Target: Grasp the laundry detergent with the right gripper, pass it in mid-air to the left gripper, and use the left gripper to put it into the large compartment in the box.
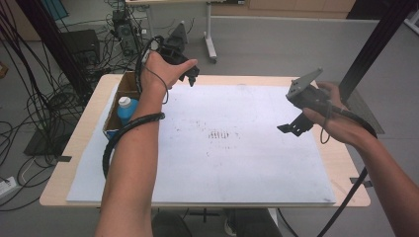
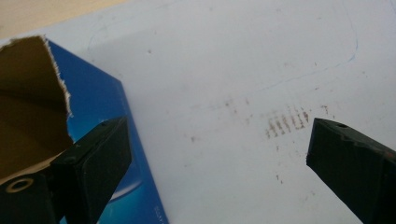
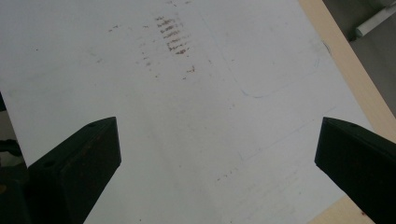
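My left gripper (image 1: 191, 78) hovers over the far left corner of a white sheet (image 1: 247, 168) that covers the table. In the left gripper view its jaws stand open (image 2: 217, 154) with nothing between them, beside a torn cardboard box (image 2: 28, 102) with a blue side. The box (image 1: 111, 109) stands at the table's left edge and holds a blue bottle with a white cap (image 1: 127, 109). My right gripper (image 1: 292, 127) hangs above the sheet's right part. Its jaws are open too (image 3: 217, 149), with only the bare sheet (image 3: 187, 116) below.
Brown smudge marks (image 1: 217, 134) sit mid-sheet. The wooden table edge (image 1: 353, 163) shows at the right. Cables and equipment (image 1: 74, 54) crowd the floor at the back left, and a table leg (image 1: 210, 47) stands behind.
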Demonstrator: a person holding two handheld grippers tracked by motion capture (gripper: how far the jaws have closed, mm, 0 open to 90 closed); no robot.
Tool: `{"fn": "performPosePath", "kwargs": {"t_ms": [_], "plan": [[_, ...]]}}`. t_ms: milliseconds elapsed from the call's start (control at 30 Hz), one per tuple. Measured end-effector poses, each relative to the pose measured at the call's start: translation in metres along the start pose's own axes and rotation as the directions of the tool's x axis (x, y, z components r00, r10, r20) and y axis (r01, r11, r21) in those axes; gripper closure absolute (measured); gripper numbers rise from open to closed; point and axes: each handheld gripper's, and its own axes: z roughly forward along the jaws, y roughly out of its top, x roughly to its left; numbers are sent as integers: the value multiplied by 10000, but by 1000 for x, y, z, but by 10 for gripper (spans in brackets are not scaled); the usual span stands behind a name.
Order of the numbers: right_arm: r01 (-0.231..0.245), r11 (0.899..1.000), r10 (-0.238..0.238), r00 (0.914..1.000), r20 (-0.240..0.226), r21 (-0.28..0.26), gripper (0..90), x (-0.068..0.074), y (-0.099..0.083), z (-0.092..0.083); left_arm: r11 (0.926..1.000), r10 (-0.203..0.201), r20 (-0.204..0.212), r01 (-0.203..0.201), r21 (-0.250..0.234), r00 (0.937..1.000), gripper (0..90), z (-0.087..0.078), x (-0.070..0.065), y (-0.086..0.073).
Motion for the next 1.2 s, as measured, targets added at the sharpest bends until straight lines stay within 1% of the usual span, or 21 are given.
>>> {"fn": "performPosePath", "kwargs": {"t_ms": [33,67,133,200,267,367,467,500,567,700,967,1067,1200], "plan": [[-26,10000,26,10000,-28,2,3,0,-1,0,10000,73,-57,-73,8,10000,72,1,-2,2],[-37,10000,37,10000,-43,22,3,-1,-1,0,9999,79,-64,-79,-82,9999,72,2,-3,3],[-43,10000,44,9999,-91,89,3,-1,-3,2,9999,100,10,-100,-85,9999,71,3,-5,6],[-49,9999,51,9999,-129,136,3,-2,-4,3,9998,180,-38,-180,-74,9998,71,4,-6,7],[-63,9999,65,9998,-161,156,3,-3,-5,5,9999,112,-33,-112,-60,9999,70,6,-6,8],[-45,9998,48,9998,-200,169,3,-3,-4,6,9999,126,-49,-127,-39,9999,71,7,-5,8],[-29,9998,34,9997,-244,200,3,-4,-4,8,10000,40,-61,-40,10,10000,71,8,-4,8],[-14,9998,19,9997,-258,196,3,-4,-3,8,10000,60,-51,-60,-12,10000,70,8,-3,8],[-17,9998,23,9996,-269,217,3,-4,-3,9,10000,-31,19,31,-71,10000,70,7,-2,8],[-14,9997,22,9996,-291,256,3,-4,-3,10,9999,1,9,-1,-136,10000,70,7,-1,8],[-36,9997,42,9997,-255,246,3,-6,-2,10,9999,56,-11,-56,-88,10000,70,9,0,8],[-39,9996,46,9996,-267,275,3,-6,-3,11,9999,-18,-15,18,-114,10000,70,9,0,9],[-36,9995,45,9995,-299,329,3,-5,-2,12,9999,49,-22,-49,-88,10000,70,10,1,9]]}}
